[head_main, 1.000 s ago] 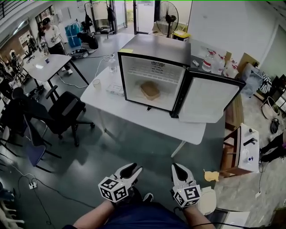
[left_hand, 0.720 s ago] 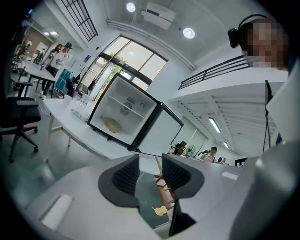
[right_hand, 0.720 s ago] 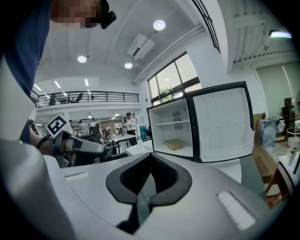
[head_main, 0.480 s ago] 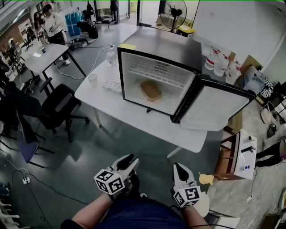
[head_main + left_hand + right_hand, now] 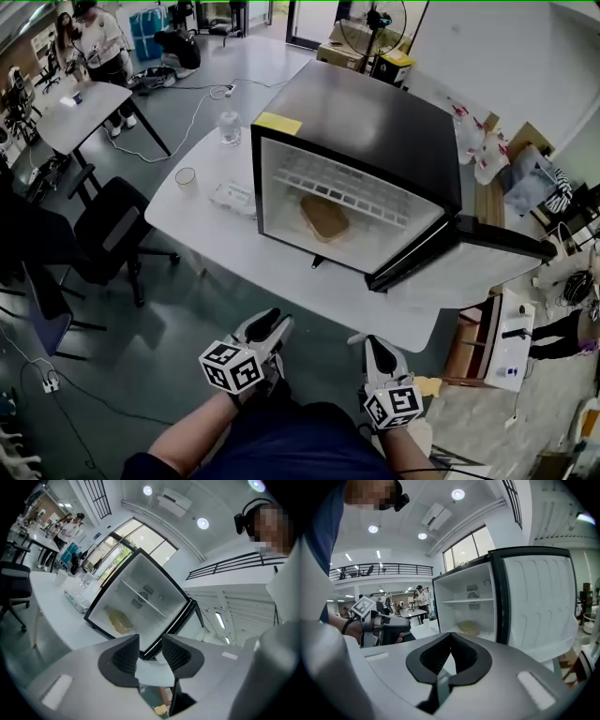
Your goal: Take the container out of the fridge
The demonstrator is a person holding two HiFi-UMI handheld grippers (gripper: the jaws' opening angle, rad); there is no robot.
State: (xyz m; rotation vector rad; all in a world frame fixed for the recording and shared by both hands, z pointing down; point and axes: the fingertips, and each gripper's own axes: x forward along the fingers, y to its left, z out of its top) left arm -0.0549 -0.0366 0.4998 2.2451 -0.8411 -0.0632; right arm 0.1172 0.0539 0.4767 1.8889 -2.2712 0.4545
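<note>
Head view: the fridge [image 5: 375, 112] stands on a white table [image 5: 206, 239] with its door [image 5: 487, 262] swung wide to the fridge's right. The container [image 5: 324, 217], tan and flat, lies on the fridge's floor, under the wire shelf [image 5: 361, 192]. The left gripper [image 5: 269, 323] and the right gripper [image 5: 378, 350] hang low in front of the fridge, past the table's near edge. Both point toward the open fridge and are well apart from the container. On the table to the fridge's left stand a cup [image 5: 186, 178] and a bottle [image 5: 230, 127], with a clear box [image 5: 232, 197] just beside the fridge.

Left gripper view: the left gripper [image 5: 150, 649] has its jaws spread, with nothing between them. The fridge [image 5: 154, 590] fills the space beyond the tips. The container [image 5: 121, 622] sits on the fridge's floor, toward its left wall and far from the jaws.

Right gripper view: the right gripper [image 5: 451, 635] has its jaws pressed together at the tips and pinches nothing. The container [image 5: 468, 628] rests on the floor of the fridge [image 5: 471, 590], beyond the tips and well apart from them. The door [image 5: 539, 602] stands open at the fridge's right. The left gripper [image 5: 386, 624] shows at the fridge's left.
</note>
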